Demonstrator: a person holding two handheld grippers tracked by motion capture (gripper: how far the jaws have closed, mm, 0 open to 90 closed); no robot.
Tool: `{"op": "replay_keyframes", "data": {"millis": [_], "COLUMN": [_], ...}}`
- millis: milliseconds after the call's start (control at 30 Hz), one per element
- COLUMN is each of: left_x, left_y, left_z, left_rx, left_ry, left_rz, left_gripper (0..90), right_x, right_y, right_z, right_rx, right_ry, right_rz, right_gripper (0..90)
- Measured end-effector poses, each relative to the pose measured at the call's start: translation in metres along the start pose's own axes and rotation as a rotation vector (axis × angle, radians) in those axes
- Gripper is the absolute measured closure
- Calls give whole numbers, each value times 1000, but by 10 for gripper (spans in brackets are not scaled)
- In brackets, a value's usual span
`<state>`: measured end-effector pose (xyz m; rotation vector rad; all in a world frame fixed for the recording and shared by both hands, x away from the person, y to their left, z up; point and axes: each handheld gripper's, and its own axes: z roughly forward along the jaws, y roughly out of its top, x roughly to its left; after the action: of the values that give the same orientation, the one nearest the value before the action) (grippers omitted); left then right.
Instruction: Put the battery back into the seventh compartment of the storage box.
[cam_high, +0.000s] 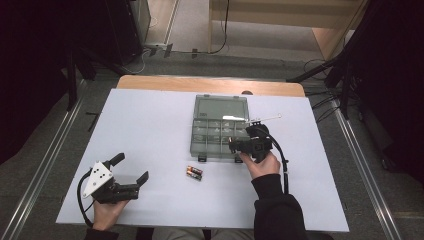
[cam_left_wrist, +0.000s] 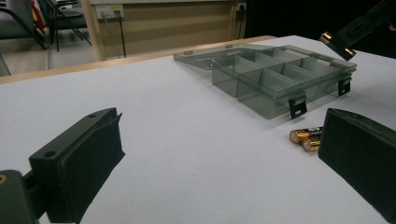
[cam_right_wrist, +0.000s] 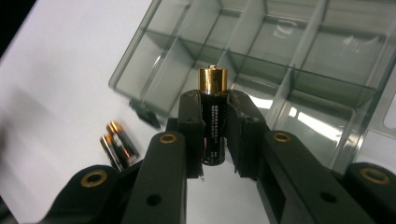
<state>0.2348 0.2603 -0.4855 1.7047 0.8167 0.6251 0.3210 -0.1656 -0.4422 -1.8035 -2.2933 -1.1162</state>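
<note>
A smoky clear compartment box (cam_high: 220, 132) lies open at the middle of the white table, its lid flat behind it; it also shows as the box (cam_left_wrist: 280, 77) and the box (cam_right_wrist: 299, 56). My right gripper (cam_high: 235, 145) is shut on a black and gold battery (cam_right_wrist: 213, 121), held just above the box's front edge. Two more batteries (cam_high: 194, 173) lie side by side on the table in front of the box, seen too as the batteries (cam_left_wrist: 306, 136) and the batteries (cam_right_wrist: 116, 144). My left gripper (cam_high: 131, 170) rests open near the front left, nothing between its jaws.
The white table top (cam_high: 150, 130) has bare room left of the box and along the front. A wooden edge (cam_high: 210, 84) runs along the far side. Dark stands and cables crowd the floor at the right and back.
</note>
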Motion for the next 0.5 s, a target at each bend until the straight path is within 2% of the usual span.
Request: {"op": "replay_keyframes", "data": {"millis": [100, 133, 200, 233, 333, 367, 400, 433, 467, 500], "left_x": [0, 0, 1, 1, 1, 1, 1, 1, 1, 1], "left_y": [0, 0, 0, 0, 0, 0, 0, 0, 0, 0], "left_z": [0, 0, 0, 0, 0, 0, 0, 0, 0, 0], "left_rx": [0, -1, -3, -5, -7, -6, -6, -6, -6, -6], "left_ry": [-3, -3, -2, -2, -2, -3, -3, -3, -3, -2], "left_rz": [-5, -6, -10, -10, -12, -12, -12, -12, -11, -10], "left_gripper": [0, 0, 0, 0, 0, 0, 0, 0, 0, 0], "right_x": [-11, -11, -21, -23, -27, -28, -29, -30, -30, -28], "right_y": [4, 4, 9, 10, 12, 12, 12, 12, 12, 11], "right_z": [6, 6, 12, 14, 20, 22, 25, 27, 27, 25], "right_rx": [0, 0, 9, 14, 28, 43, 65, 72, 65, 41], "right_ry": [60, 60, 115, 120, 114, 108, 113, 140, 161, 162], "right_rz": [118, 118, 213, 235, 257, 258, 261, 260, 263, 251], "right_gripper": [780, 780, 779, 780, 774, 742, 615, 553, 485, 387]}}
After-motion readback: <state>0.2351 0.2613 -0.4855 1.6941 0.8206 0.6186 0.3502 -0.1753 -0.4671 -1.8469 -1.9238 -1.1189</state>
